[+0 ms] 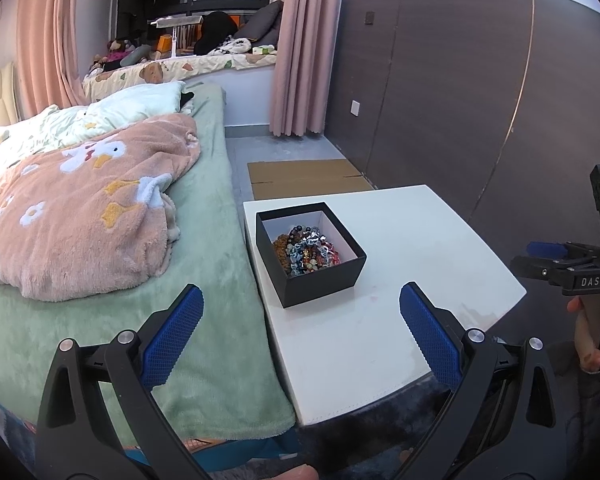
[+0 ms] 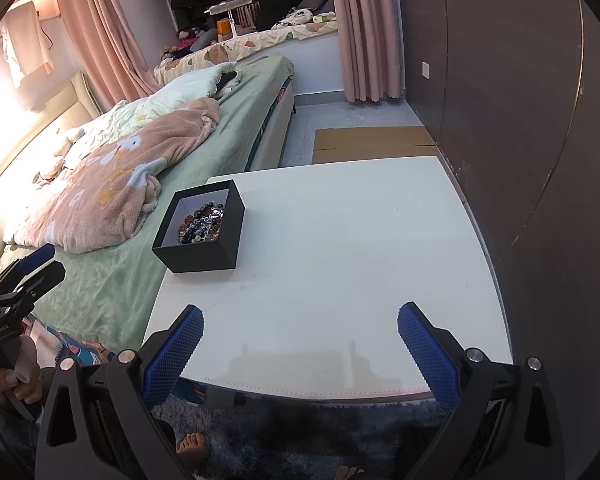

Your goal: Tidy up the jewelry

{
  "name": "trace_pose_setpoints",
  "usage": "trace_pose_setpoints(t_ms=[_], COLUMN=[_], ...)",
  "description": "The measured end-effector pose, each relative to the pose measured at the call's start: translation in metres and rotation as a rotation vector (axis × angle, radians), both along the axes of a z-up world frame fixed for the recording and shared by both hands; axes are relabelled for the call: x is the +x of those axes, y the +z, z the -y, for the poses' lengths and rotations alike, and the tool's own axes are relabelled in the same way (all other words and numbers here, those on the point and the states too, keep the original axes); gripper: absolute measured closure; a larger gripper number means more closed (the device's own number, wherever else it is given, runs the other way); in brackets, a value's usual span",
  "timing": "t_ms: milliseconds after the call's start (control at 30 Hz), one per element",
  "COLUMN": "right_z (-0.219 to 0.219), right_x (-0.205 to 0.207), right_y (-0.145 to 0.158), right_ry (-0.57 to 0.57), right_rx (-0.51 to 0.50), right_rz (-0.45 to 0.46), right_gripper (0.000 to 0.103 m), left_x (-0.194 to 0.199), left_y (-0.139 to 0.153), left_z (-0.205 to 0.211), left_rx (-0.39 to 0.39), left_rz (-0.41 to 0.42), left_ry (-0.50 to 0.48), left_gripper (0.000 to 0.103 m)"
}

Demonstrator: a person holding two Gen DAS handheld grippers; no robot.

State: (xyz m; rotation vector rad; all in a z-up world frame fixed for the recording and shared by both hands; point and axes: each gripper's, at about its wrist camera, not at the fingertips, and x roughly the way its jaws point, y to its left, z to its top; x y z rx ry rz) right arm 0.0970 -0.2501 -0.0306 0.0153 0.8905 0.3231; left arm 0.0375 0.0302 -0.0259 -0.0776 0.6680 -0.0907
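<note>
Item: black box [image 1: 311,256], open-topped, holding mixed bead jewelry [image 1: 307,250], sitting at about 10 o'clock on the white counter [image 2: 360,248], near the edge that is running alongside the bed [image 1: 100,240]. Left gripper [image 1: 300,320] is hovering short of the box at its 6 o'clock, blue-padded fingers [image 1: 172,340] spread wide and holding nothing. Right gripper [image 2: 300,344] is hanging over the counter's near edge, fingers likewise spread and carrying nothing, box lying at its 11 o'clock.

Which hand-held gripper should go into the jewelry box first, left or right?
Left, probably. The left hand-held gripper is open and faces the black box of beaded jewelry almost head-on. The right hand-held gripper, also open, has the box off to its left.
</note>
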Motion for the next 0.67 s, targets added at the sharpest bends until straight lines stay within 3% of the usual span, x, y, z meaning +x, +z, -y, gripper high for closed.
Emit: trace_pose_setpoints(t_ms=[667], right_z=[0.0001], right_x=[-0.0006], right_y=[-0.0002], right_ry=[0.000], right_rx=[0.001], right_rz=[0.001], right_gripper=[0.008], left_x=[-0.0033], left_y=[0.0006], left_z=[-0.0021], left_rx=[-0.013], left_rz=[0.002], left_ry=[0.008], left_gripper=[0.005])
